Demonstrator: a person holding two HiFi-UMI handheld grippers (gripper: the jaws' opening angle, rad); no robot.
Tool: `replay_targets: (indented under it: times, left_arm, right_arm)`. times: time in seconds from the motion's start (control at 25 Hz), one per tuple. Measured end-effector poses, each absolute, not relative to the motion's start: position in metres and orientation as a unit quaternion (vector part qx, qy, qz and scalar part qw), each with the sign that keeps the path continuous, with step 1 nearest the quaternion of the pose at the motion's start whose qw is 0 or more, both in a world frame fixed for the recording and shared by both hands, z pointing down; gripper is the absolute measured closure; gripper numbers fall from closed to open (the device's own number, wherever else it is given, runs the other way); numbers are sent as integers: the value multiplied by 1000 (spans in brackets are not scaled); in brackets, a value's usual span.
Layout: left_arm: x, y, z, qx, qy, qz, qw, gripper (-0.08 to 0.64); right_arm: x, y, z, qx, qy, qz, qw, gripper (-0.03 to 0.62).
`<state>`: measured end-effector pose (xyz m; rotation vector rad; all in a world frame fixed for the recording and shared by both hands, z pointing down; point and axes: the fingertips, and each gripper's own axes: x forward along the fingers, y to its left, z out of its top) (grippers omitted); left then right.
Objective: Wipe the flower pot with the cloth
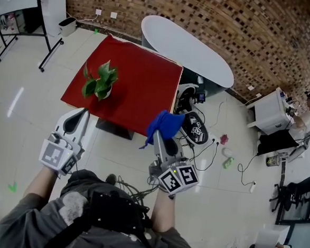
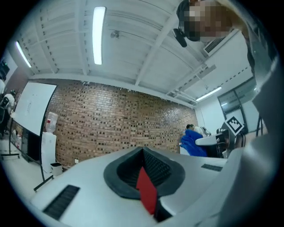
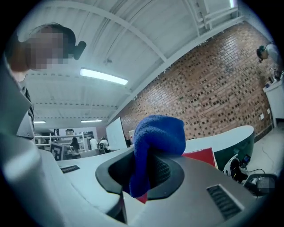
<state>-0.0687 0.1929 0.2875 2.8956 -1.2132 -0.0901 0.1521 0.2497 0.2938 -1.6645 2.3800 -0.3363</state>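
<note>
**Cloth [image 1: 165,124] gripped, flower pot [image 1: 104,94] not yet wiped**

Standing short of a red tabletop [image 1: 142,83], a person holds a pair of tongs in each hand, both pointing level and clear of the surface. The right tongs [image 1: 163,140] pinch the blue cloth, which bunches above the tips and hangs down through the gap between the jaws. The left tongs [image 1: 81,115] are pressed together with nothing between them. The small white flower pot, carrying a green plant [image 1: 99,80], stands upright towards the tabletop's left edge, well apart from both tools and untouched.

The step in hand appears to be the approach: the cloth is secured and wiping has not begun. The next move likely calls for carrying the cloth forward and down to the pot's side. The left tongs would need to spread if they are to steady the pot, since a light pot may slide or tip under a one-sided rub.
</note>
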Motion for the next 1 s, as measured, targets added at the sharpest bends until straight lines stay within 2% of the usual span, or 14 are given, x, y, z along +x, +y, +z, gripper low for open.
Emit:
replay_targets:
  times: [0.2,0.6,0.76,1.0]
  left_arm:
    - [-110,182,290,923,-384,-7,26,534]
    - [-195,260,301,935,-350,26,47,534]
    - [-227,276,309,942,-334,29,16,534]
    - [-262,290,329,944,-327,34,27,534]
  right_arm:
    - [115,259,280,-585,797,-103,106,515]
    - [1,339,285,-609,785,-85,69,515]
    - [-40,357,300,-623,777,-81,42,515]
    - [-78,376,322,-636,766,-87,14,515]
